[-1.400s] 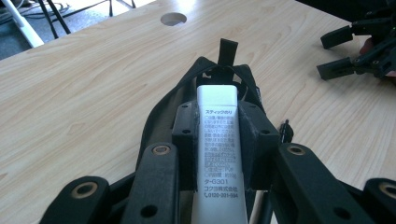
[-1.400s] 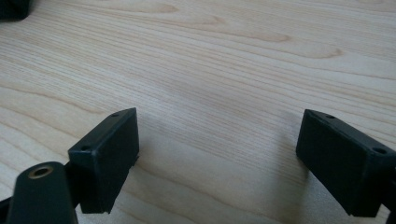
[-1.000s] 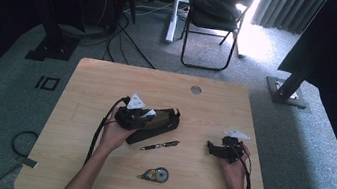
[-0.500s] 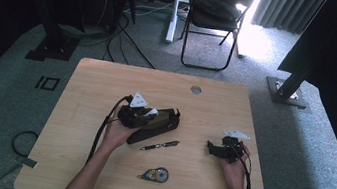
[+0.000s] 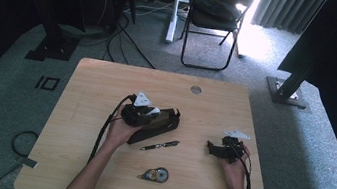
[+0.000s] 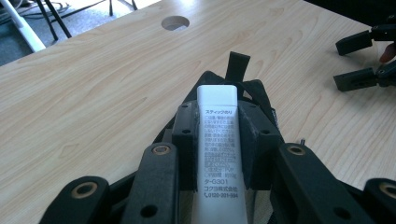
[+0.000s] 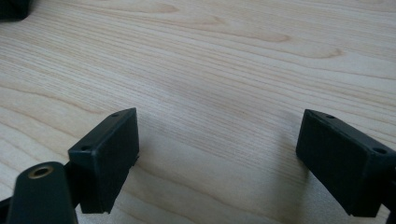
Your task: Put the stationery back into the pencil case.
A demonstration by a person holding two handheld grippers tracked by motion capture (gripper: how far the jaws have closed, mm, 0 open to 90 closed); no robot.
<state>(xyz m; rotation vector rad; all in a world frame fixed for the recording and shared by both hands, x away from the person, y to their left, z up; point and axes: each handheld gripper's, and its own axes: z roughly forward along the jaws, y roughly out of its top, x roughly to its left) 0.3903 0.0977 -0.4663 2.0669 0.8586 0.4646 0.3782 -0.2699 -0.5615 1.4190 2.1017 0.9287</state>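
The left gripper [image 6: 217, 140] is clamped on a white glue stick [image 6: 218, 154], which runs straight out between the two jaws with its capped end pointing away from the hand. In the left gripper view the stick's far end sits over a black pencil case [image 6: 254, 105], whose zipper tab stands up just beyond it; whether the stick touches the case cannot be told. In the high view the left gripper [image 5: 146, 114] lies over the case [image 5: 161, 126] near the middle of the table [image 5: 91, 88].

The right gripper [image 7: 217, 158] has its jaws spread wide over bare wood, nothing between them. In the high view it [image 5: 214, 148] rests well to the right of the case.

A pen [image 5: 160, 145] lies just in front of the case, and a tape dispenser [image 5: 154, 175] nearer the person.
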